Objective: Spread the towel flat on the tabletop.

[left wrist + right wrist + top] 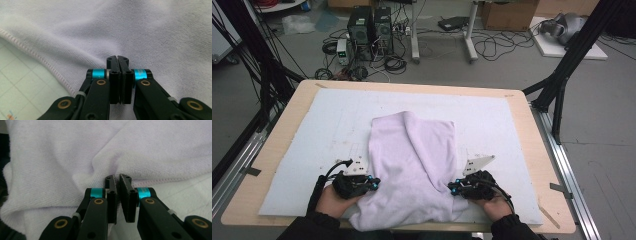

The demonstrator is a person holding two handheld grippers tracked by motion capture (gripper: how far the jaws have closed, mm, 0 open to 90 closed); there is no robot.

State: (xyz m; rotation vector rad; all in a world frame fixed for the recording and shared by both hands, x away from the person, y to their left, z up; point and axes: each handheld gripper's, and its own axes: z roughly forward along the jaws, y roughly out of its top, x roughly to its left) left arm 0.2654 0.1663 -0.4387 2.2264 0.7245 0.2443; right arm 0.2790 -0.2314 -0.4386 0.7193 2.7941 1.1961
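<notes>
From above, a pale lilac terry towel [412, 165] lies rumpled on the white mat [302, 130], while the left gripper [117, 58] appears pinched shut beside its hem and the right gripper [117, 178], jaws slightly parted, noses into a fold, seemingly readying a lift.

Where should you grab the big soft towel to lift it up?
Probably at its two near corners. The towel lies crumpled on the white mat, its near edge spread toward the person. Come in low from each side, as the left gripper and right gripper sit now, pinching the stitched hem, which looks firmer than the loose middle.
</notes>
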